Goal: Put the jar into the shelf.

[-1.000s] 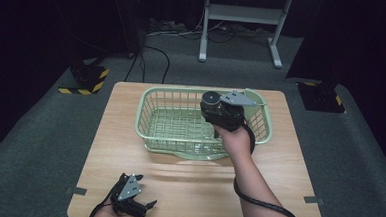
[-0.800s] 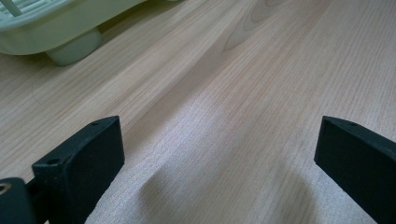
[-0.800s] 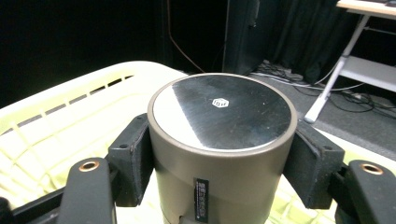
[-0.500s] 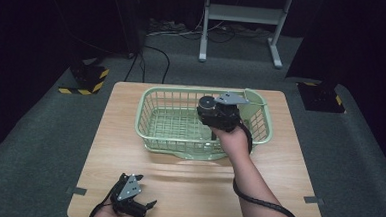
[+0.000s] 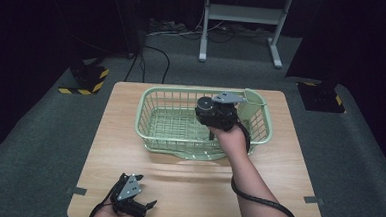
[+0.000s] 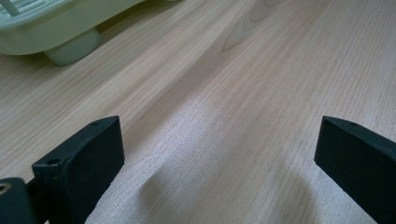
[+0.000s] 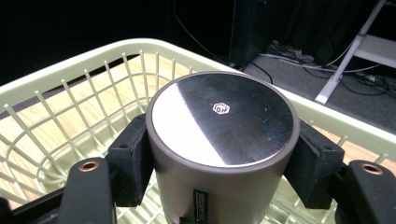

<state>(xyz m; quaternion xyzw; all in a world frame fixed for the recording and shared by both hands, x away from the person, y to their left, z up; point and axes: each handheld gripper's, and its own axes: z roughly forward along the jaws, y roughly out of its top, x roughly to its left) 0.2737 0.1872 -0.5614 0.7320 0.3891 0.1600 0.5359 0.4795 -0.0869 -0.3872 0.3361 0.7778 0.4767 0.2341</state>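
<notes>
Right hand-held gripper (image 7: 219,172) clamped on a grey cylindrical canister (image 7: 219,140), one black pad pressed to each side of its wall, shiny flat lid facing up with a small hexagonal logo near the middle. Held upright above the pale green wire basket (image 5: 152,134), over its right half, clear of the basket floor as far as can be judged from the high view. Same right hand-held gripper (image 5: 215,114) seen from above with its grey three-cornered plate just inside the basket's far right corner, cable trailing back along the forearm. A taller solid green pocket built into that far right corner.

Left hand-held gripper (image 5: 133,205) resting well apart from the basket, at the near left edge of the counter (image 5: 276,193); jaws spread wide with nothing but bare wood grain between them, and a foot of the basket (image 6: 70,46) off ahead in its own view.

Step in hand, by the look of it: carrying the canister over the basket, either setting it in or lifting it out — not decidable from this moment. If setting in: lower straight down until the base meets the mesh floor, keep it upright, then release and lift clear of the rim. If lifting out: raise above the rim before moving sideways.
</notes>
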